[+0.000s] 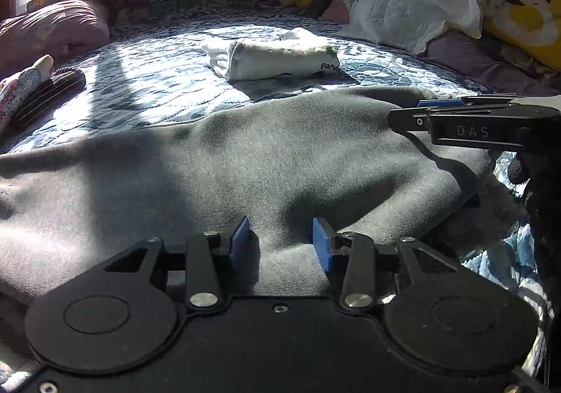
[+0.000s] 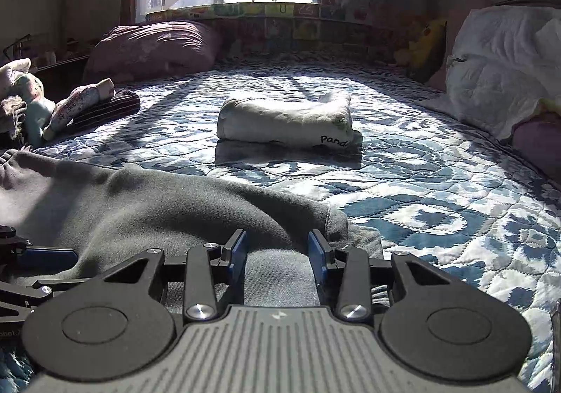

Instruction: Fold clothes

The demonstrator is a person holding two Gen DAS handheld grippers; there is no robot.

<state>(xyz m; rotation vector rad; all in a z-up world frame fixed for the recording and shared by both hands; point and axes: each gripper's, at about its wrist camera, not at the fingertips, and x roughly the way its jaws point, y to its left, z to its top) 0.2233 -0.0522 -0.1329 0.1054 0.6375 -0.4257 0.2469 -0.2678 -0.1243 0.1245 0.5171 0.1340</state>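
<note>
Both sets of jaws stood wide, blue pads apart, with nothing pinched between them. The left gripper (image 1: 280, 238) hovered low at the bottom centre of its frame over the near edge of the grey garment (image 1: 217, 175), whose cloth rose in a soft ridge between the pads. The right gripper (image 2: 277, 252) sat likewise at the bottom centre of its own view, over the garment's end where a hem or cuff showed; whether the pads touched the cloth I could not tell.

The garment lay across the lower half of the left view, rumpled and at least partly doubled over itself at the right side, not yet a tidy bundle. I judged that it was mid-fold, or laid out for one.

Further up, in the centre of both views, a white top (image 2: 285, 121) lay folded on the quilt (image 2: 438, 182). At the left edge, a striped piece (image 2: 105, 108) with a floral one on it also looked folded. So some of the clothes lay folded; the grey garment was what remained.
</note>
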